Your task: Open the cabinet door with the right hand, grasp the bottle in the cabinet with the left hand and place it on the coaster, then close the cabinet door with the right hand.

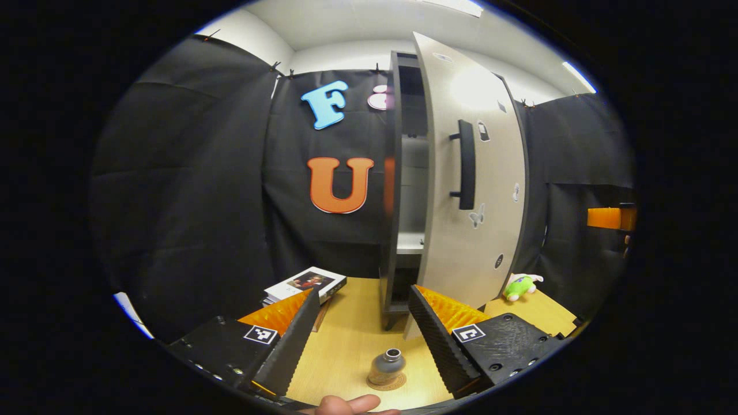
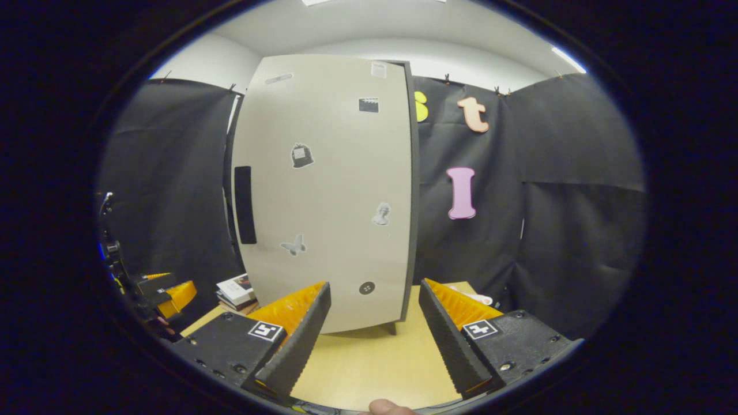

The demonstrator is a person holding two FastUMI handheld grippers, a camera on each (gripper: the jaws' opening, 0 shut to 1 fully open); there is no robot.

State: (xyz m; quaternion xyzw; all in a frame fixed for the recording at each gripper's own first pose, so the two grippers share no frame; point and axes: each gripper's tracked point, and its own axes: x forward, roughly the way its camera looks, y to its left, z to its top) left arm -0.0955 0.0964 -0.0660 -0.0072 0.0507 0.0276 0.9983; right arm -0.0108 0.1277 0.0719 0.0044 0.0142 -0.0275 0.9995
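Both my grippers, left [image 1: 363, 331] and right [image 2: 375, 328], have their fingers spread wide, holding nothing. The bottle [image 1: 387, 365] stands on the coaster [image 1: 386, 382], before the cabinet [image 1: 398, 190], door [image 1: 470, 190] ajar.

Black cloth walls [image 2: 576, 173] hang behind a wooden table [image 1: 346, 346]; above the cloth, a white ceiling [image 1: 346, 23] carries a strip light [image 1: 578, 76]

A small grey bottle [image 1: 388, 363] stands upright and uncapped on a round cork coaster [image 1: 386, 381] on the desk just in front of the cabinet [image 1: 394, 190], whose pale, sticker-dotted door [image 1: 470, 190] with a dark handle [image 1: 466, 164] hangs ajar.
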